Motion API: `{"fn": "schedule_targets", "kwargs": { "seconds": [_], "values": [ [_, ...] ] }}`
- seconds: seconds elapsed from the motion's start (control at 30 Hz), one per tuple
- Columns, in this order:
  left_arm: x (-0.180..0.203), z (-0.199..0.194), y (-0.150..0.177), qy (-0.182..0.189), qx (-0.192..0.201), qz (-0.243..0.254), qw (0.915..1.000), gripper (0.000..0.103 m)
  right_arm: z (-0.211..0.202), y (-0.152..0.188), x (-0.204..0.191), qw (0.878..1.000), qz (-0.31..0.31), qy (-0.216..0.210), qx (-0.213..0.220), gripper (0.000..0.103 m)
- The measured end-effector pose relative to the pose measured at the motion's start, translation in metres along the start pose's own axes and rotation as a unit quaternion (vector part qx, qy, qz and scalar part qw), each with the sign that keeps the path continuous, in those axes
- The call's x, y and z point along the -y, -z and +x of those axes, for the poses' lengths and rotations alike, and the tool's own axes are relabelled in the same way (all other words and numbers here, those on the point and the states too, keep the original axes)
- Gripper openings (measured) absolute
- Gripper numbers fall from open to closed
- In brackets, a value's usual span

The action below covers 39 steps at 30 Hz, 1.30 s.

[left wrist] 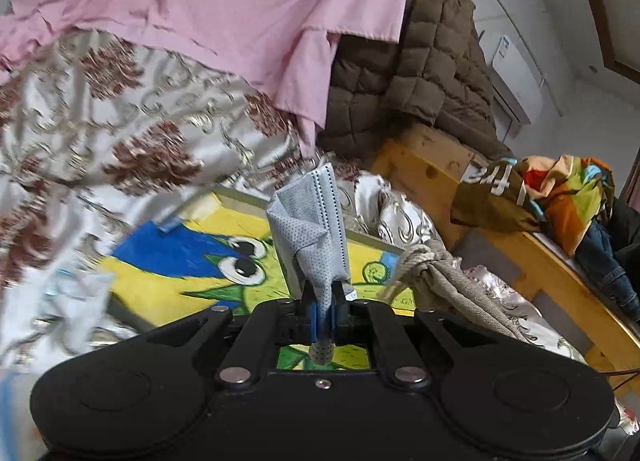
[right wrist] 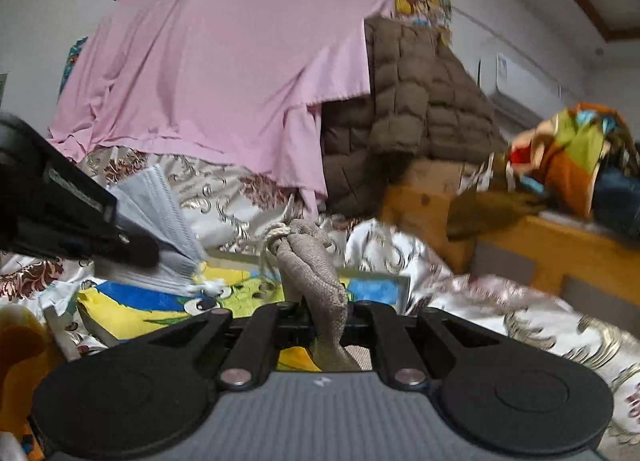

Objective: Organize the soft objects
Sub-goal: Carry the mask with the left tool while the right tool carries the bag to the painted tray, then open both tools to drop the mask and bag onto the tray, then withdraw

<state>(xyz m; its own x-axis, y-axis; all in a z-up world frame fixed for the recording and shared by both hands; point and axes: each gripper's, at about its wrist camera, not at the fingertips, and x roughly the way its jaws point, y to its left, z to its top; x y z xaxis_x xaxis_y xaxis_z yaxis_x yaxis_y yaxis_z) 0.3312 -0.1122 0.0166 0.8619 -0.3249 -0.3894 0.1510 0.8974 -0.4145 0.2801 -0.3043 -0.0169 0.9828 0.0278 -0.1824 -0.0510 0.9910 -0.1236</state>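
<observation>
We see a white wall (right wrist: 540,1) with an air conditioner (left wrist: 516,81), a pink sheet (right wrist: 224,73) hung up, and a wooden bed frame (left wrist: 424,157).

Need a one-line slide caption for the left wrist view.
Left gripper shut on a grey face mask above a cartoon picture on the bed.

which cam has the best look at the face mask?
Left wrist. The face mask stands centred and sharp, pinched at its lower end by the left gripper, pleats and edge stitching clear. In the right wrist view the mask sits at the left edge, partly hidden behind the left gripper's dark body.
</observation>
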Motion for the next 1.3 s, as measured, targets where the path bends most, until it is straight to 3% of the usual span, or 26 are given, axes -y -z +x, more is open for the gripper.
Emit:
{"fn": "schedule_targets", "kwargs": {
  "seconds": [0.1,0.27,0.67,0.73,0.87,0.93,1.0,1.13,1.3],
  "values": [
    [0.001,0.028,0.005,0.006,-0.021,-0.013,0.9997,0.006,0.01,0.006,0.005,1.0,0.011,-0.009,-0.02,0.009],
    [-0.002,0.056,0.015,-0.013,-0.055,-0.032,0.9979,0.006,0.025,0.014,0.011,0.998,0.032,-0.027,-0.049,0.009],
    [-0.021,0.075,0.022,-0.061,-0.118,-0.082,0.9877,0.012,0.04,0.022,0.013,0.987,0.075,-0.078,-0.121,0.014],
    [-0.02,0.074,0.021,-0.065,-0.125,-0.076,0.9871,0.015,0.043,0.023,0.014,0.983,0.088,-0.092,-0.132,0.026],
    [-0.017,0.074,0.02,-0.078,-0.131,-0.064,0.9863,0.021,0.045,0.025,0.018,0.978,0.111,-0.11,-0.141,0.041],
    [-0.016,0.073,0.019,-0.087,-0.132,-0.062,0.9855,0.034,0.045,0.025,0.019,0.977,0.119,-0.115,-0.138,0.065],
    [-0.015,0.07,0.017,-0.095,-0.129,-0.059,0.9853,0.043,0.043,0.025,0.02,0.975,0.128,-0.121,-0.132,0.075],
    [-0.009,0.062,0.013,-0.11,-0.125,-0.042,0.9852,0.063,0.041,0.021,0.02,0.976,0.128,-0.121,-0.129,0.083],
    [-0.001,0.04,0.003,-0.114,-0.11,-0.012,0.9874,0.07,0.031,0.014,0.025,0.976,0.139,-0.119,-0.116,0.089]
  ]
}}
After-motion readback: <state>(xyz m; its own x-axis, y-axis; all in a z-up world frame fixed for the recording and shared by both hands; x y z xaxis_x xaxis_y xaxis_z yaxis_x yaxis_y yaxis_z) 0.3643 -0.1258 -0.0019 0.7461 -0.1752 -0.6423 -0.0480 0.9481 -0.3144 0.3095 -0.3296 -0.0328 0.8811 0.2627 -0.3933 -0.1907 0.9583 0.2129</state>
